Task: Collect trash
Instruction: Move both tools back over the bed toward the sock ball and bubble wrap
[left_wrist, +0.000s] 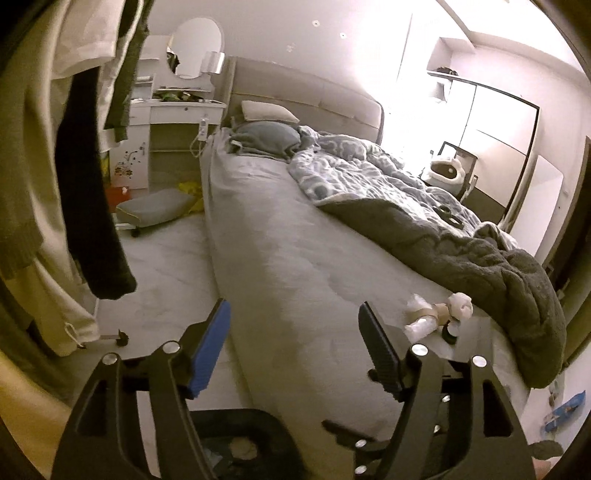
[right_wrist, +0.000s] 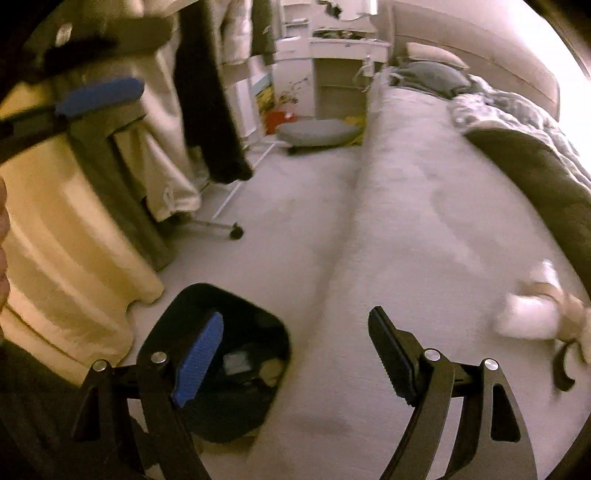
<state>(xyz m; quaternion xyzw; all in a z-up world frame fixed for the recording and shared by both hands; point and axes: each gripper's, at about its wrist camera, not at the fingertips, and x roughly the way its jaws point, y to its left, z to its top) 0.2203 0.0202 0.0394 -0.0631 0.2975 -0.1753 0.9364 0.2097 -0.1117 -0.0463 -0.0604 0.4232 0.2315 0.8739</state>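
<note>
Both the left gripper (left_wrist: 293, 319) and the right gripper (right_wrist: 295, 328) are held apart and empty. Trash (left_wrist: 436, 314), seemingly tissue, lies on the bed (left_wrist: 295, 240); a reach, then the bin (right_wrist: 236, 310).

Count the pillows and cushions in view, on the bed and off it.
3. A white pillow leans against the headboard, a grey pillow lies just in front of it on the bed, and a grey cushion sits on the floor beside the bed. The duvet may hide more.
</note>
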